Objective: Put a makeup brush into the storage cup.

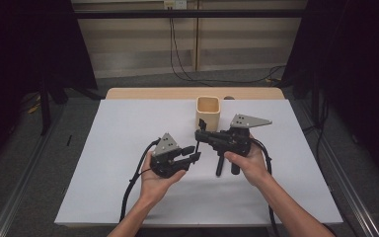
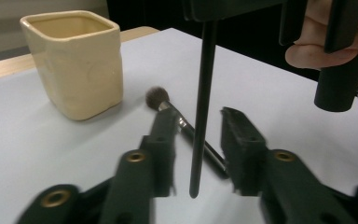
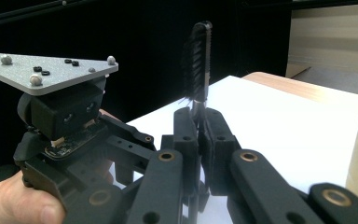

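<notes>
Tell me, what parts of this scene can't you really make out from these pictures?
- Black brush: in the right gripper view the right gripper covers its lower handle; the top is cut off in the left gripper view.
- Makeup brush: partly behind the left gripper jaw; too small in the high view.
- Cup: inside hidden by its walls; cut off in the right gripper view.

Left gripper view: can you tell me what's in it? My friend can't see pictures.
A thin black stick hangs straight down between the open jaws of the left hand-held gripper. A small makeup brush lies on the white table behind it, near a cream square cup.
</notes>
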{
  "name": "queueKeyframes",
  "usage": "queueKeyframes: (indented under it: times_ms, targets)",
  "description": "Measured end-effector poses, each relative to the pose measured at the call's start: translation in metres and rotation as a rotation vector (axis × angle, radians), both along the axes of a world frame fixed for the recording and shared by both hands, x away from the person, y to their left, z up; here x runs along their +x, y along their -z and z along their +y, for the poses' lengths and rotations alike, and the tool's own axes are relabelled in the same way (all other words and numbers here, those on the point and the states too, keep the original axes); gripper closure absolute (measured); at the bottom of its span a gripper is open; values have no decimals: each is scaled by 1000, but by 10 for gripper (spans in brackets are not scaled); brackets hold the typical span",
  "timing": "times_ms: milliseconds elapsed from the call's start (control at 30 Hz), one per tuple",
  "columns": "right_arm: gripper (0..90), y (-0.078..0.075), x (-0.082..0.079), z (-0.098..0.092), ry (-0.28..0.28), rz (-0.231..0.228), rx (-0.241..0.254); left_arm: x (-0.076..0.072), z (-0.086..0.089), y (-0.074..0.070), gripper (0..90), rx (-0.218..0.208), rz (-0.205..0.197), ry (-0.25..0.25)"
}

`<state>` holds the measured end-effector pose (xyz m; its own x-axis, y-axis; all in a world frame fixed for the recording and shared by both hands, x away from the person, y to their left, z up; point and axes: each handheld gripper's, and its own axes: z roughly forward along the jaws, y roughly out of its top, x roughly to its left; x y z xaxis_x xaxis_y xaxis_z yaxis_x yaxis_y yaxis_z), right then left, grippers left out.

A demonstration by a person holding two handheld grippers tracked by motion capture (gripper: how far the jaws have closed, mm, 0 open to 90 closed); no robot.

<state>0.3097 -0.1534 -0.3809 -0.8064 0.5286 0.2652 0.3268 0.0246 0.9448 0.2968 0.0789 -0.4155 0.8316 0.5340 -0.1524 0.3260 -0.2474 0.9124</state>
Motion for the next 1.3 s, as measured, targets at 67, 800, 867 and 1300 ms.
queueKeyframes:
  times_ms: [67,800,867,1300]
  targets:
    - [858,0,1,-2,6,-1,0,1,2,-1,509,-3,9,-24]
    - [858,-2,1,-11,30,0,1,-1,42,-7,44,-21,-23,-138]
    - [858,-2,1,-12,33,-3,0,-2,45,-7,39,4,-29,-150]
    - [859,-9,-2,-28,79,-15,7,-5,85,-4,27,3,-64,-279]
